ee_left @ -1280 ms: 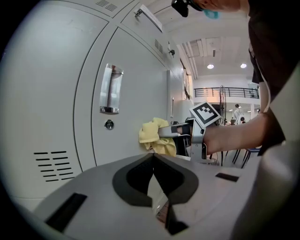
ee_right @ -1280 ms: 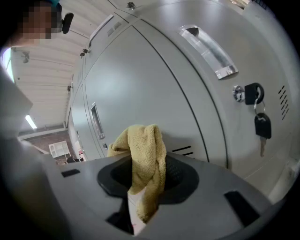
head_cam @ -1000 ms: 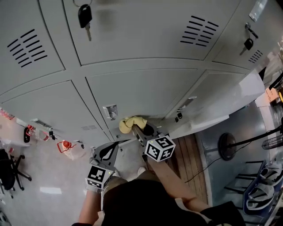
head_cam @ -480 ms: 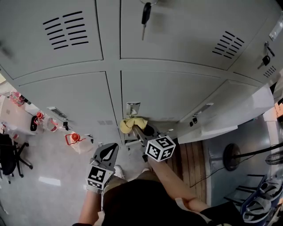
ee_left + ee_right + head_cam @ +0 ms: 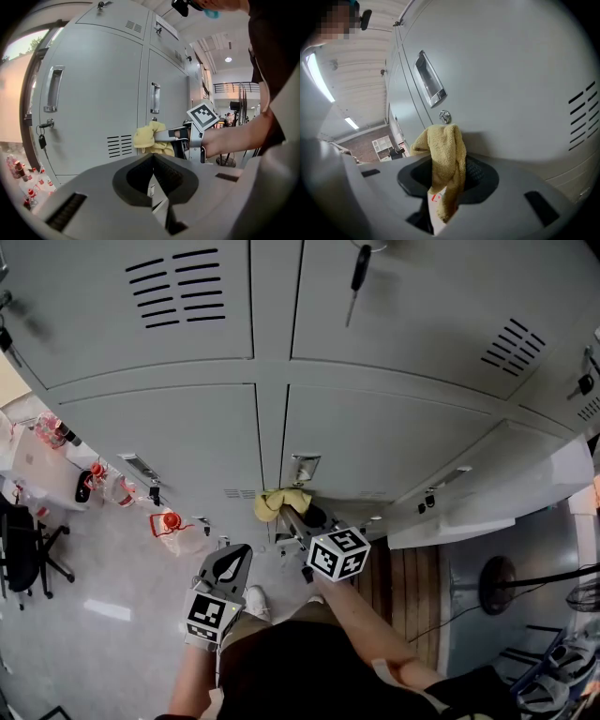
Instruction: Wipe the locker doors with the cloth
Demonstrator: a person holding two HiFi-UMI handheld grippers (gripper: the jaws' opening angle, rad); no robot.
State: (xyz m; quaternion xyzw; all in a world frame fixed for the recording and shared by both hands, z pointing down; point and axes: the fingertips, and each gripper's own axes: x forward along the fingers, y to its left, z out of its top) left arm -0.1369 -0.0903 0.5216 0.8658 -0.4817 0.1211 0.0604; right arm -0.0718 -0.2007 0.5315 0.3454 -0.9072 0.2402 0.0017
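Grey locker doors (image 5: pixel 394 442) fill the head view. My right gripper (image 5: pixel 289 515) is shut on a yellow cloth (image 5: pixel 279 502) and presses it against a lower door, just below and left of a recessed handle (image 5: pixel 305 468), near the seam between two doors. In the right gripper view the cloth (image 5: pixel 446 159) hangs out of the right gripper (image 5: pixel 443 197), under the handle (image 5: pixel 430 85) and round lock (image 5: pixel 444 116). My left gripper (image 5: pixel 232 559) is held lower, away from the door, shut on nothing. Its view shows the left gripper (image 5: pixel 153 161), the cloth (image 5: pixel 149 138) and the doors (image 5: pixel 93 93).
A key (image 5: pixel 359 273) hangs from an upper lock. A locker door (image 5: pixel 487 498) stands open at the right. Red-capped bottles and bags (image 5: pixel 169 526) lie on the floor at left, beside a chair (image 5: pixel 23 554). A fan base (image 5: pixel 497 573) and wooden boards (image 5: pixel 403 568) are at the right.
The cloth in the right gripper has slid left across the door, from right of the recessed handle to below and left of it. The left gripper stays low and shut.
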